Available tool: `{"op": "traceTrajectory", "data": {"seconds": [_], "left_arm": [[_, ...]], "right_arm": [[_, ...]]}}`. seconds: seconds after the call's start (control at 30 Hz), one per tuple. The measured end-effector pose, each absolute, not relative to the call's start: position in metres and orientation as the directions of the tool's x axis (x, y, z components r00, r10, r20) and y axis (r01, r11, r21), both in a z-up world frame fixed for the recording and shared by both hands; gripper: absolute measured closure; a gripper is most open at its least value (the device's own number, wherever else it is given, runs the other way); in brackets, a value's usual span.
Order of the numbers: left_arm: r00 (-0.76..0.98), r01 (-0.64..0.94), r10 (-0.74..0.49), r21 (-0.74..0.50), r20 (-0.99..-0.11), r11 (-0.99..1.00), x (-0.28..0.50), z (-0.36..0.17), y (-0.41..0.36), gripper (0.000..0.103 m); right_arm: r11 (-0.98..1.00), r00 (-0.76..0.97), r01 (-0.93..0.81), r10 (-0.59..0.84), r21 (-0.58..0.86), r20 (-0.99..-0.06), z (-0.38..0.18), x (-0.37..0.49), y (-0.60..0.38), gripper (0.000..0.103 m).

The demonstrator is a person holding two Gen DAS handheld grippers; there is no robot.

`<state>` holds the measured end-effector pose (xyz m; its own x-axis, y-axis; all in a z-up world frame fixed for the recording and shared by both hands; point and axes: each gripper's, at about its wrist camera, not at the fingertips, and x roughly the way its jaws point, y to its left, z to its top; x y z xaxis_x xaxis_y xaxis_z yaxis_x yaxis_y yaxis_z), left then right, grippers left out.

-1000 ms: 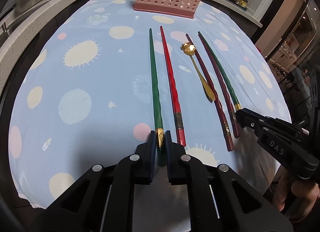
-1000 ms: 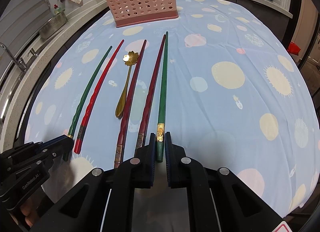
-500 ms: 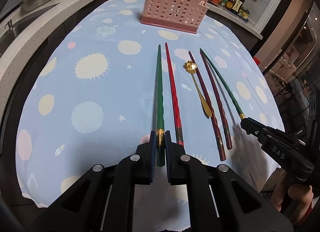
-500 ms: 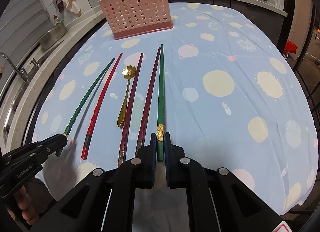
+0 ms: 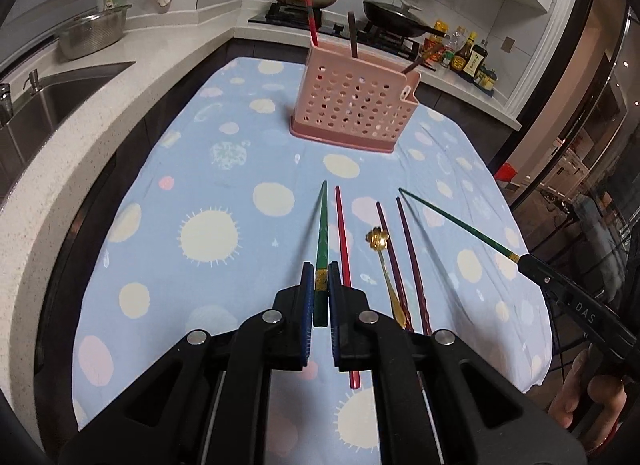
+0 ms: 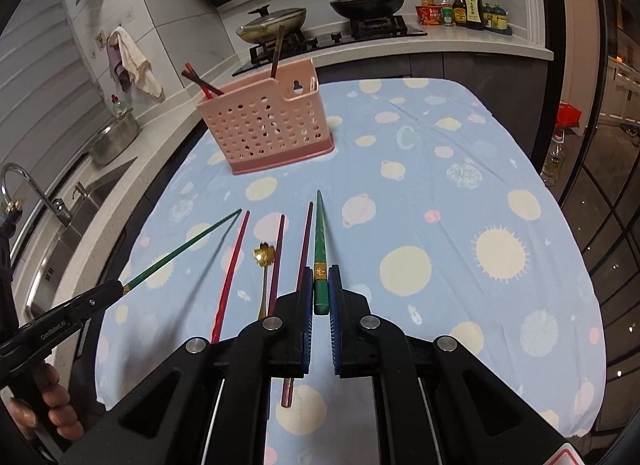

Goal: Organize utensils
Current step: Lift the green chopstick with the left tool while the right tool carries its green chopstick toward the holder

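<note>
Each claw pinches its own green chopstick by the thick end: the left gripper [image 5: 320,297] holds one [image 5: 321,241], the right gripper [image 6: 320,297] another [image 6: 320,249], both lifted above the spotted tablecloth [image 5: 192,169]. The red chopstick [image 5: 344,249], two maroon ones and the gold spoon [image 5: 384,265] lie on the cloth, with the pink basket [image 5: 352,109] standing well beyond them.

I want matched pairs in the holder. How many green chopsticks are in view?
2. One green chopstick is clamped in the left tool; the other green chopstick is clamped in the right tool. More could be hidden inside the pink utensil holder.
</note>
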<state>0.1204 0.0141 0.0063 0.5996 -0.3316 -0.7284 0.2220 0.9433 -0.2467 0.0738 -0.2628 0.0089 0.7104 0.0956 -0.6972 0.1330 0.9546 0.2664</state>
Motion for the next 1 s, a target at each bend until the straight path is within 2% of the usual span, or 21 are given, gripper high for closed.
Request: {"op": "traceTrajectory", "data": {"seconds": [0.5, 1.0], "left_arm": [[0.716, 0.235, -0.336, -0.242, -0.612, 0.941, 0.161, 0.073, 0.011, 0.096], [0.777, 0.255, -0.346, -0.24, -0.526, 0.937, 0.194, 0.117, 0.003, 0.096]], "right_arm": [[0.949, 0.805, 0.116, 0.084, 0.293, -0.588, 0.065, 0.1, -0.281, 0.096], [0.943, 0.851, 0.096, 0.088, 0.318, -0.517, 0.094, 0.126, -0.292, 0.096]]}}
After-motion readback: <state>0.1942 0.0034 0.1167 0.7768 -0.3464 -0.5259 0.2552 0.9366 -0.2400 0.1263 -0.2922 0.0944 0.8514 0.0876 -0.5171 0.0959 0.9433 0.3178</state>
